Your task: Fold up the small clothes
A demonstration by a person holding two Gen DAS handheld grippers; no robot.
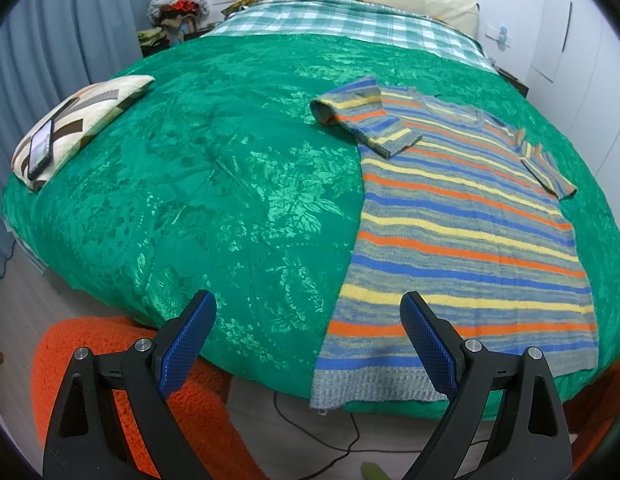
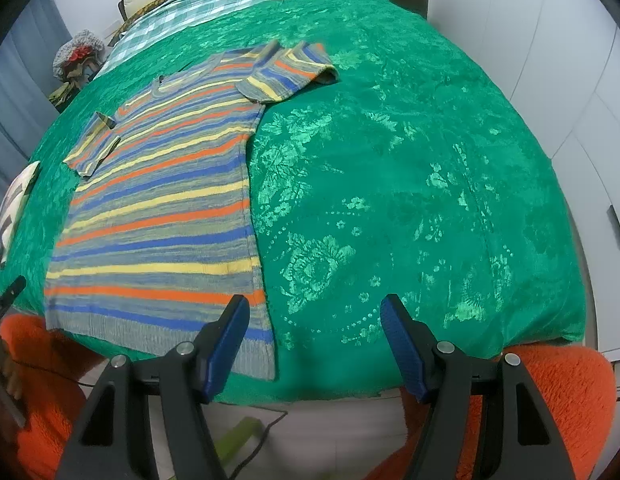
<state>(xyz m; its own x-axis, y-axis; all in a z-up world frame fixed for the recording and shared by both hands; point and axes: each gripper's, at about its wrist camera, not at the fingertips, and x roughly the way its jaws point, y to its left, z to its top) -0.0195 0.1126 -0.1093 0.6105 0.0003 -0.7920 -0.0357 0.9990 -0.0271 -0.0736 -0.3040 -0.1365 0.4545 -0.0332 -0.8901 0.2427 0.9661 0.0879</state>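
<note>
Both of our grippers hang released over the near edge of the bed: the left gripper (image 1: 308, 344) has its blue-padded jaws standing wide with nothing between them, and the right gripper (image 2: 315, 344) is spread the same way, empty. Neither touches cloth.

Our task piece, a short-sleeved knitted top striped in grey, blue, yellow and orange (image 1: 461, 216), lies flat on the glossy green floral bedspread (image 1: 214, 184), neckline toward the headboard, ribbed hem at the near edge of the mattress just ahead of us. One sleeve (image 1: 361, 116) already lies turned in over the chest; the other sleeve (image 1: 547, 168) looks partly turned in at the shoulder, though its cuff seems to reach past the side seam. Away to the side, a patterned cushion (image 1: 82, 120) carries a dark phone (image 1: 41, 148), well apart from the top.

We judge the fold barely begun: sleeves partly tucked, body still at full length. Next, we think, each gripper should come down on a hem corner, the left on the corner nearest it (image 1: 325, 392) and the right on the corner by its inner jaw (image 2: 266, 364). The knit looks soft and stretchy, so we would pinch both layers together and lift evenly, carrying the hem toward the neckline without dragging the bedspread along.
</note>
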